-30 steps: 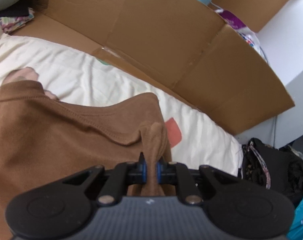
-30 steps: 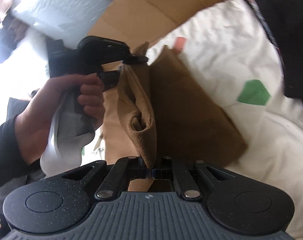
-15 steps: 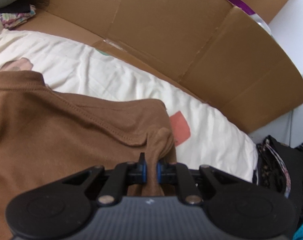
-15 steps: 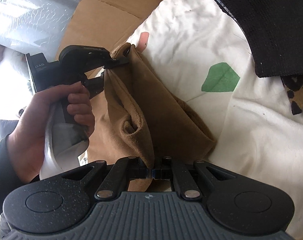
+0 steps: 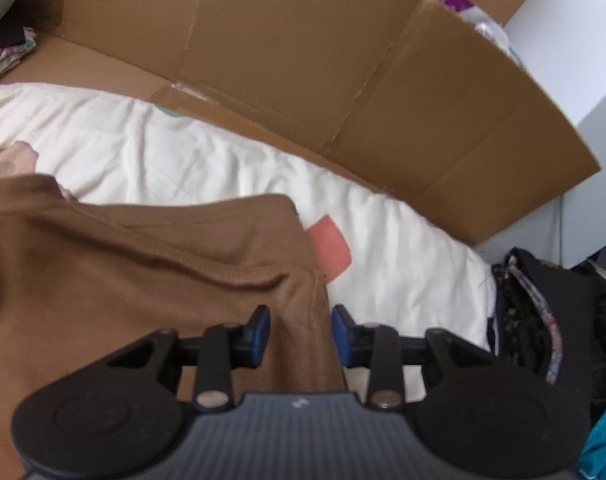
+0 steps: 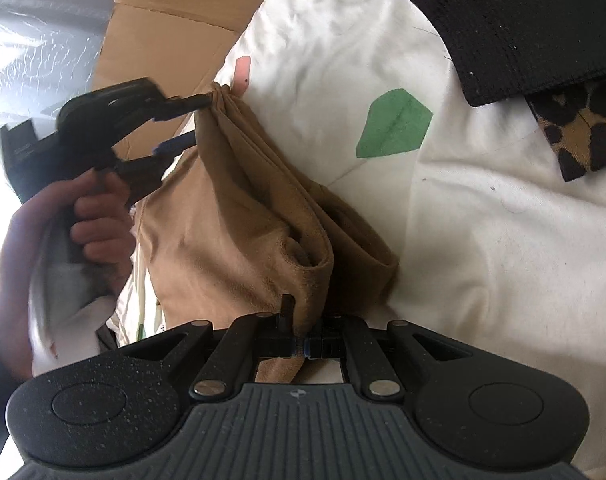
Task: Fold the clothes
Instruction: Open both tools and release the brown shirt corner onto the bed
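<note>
The brown shirt (image 5: 135, 280), soft matte knit with stitched hems, is lying folded on the white bedsheet (image 5: 207, 160). A second ago the left gripper (image 5: 301, 330) was pinching its corner; now its jaws are opening, pads clear of the cloth between them, so this fold is probably being laid down. The right gripper (image 6: 303, 346) is opening slightly, still nipping a bunched edge. Stiff cardboard (image 5: 303, 60) is standing behind.

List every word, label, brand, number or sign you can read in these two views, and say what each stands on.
None can be read.
Left gripper: a small pale mark on its body, too small to read.
Right gripper: a small round emblem, no letters.
</note>
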Available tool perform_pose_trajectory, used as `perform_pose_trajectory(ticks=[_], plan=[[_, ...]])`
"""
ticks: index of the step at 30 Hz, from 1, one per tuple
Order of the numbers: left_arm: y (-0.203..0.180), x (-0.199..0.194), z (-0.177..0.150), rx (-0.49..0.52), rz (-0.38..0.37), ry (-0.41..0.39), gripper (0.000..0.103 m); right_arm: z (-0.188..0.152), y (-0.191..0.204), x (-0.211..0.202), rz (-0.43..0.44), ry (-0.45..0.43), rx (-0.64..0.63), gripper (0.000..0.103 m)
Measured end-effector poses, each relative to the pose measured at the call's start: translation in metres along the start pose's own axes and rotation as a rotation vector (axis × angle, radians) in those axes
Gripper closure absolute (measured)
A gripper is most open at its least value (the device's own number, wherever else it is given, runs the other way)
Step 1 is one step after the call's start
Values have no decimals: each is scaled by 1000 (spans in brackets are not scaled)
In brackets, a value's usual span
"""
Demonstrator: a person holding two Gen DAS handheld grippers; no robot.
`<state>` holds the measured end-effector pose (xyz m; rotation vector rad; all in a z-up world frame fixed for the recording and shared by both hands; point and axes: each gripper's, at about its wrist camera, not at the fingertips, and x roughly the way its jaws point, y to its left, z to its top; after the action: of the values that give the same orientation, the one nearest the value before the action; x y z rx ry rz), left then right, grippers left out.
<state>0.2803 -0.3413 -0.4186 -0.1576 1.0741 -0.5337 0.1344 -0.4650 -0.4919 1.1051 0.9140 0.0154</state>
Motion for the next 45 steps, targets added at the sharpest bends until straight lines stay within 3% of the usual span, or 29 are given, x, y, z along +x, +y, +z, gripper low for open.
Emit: perform_pose_trajectory(ticks=[5, 17, 25, 28, 32, 37, 39, 45], plan=[[3, -2, 5, 111, 14, 10, 68, 5, -4, -19, -2, -46, 10, 94], [20, 43, 13, 195, 72, 56, 71, 10, -18, -10, -28, -63, 71, 100], [31, 33, 36, 233, 48, 92, 82, 14, -9, -35, -60, -59, -19, 90], [38, 21, 47, 235, 45, 76, 83, 13, 2, -52, -76, -79, -100, 73], [48, -5, 68, 273, 68, 47, 81, 19, 18, -64, -84, -115, -174, 72], [78, -33, 88, 277, 144, 35, 61, 28, 32, -64, -115, -153, -243, 72], [92, -43, 92, 277, 181, 25, 58, 29, 36, -59, -122, -156, -256, 72], [130, -58, 87, 265, 258, 32, 38, 27, 47, -38, -149, -142, -312, 72]])
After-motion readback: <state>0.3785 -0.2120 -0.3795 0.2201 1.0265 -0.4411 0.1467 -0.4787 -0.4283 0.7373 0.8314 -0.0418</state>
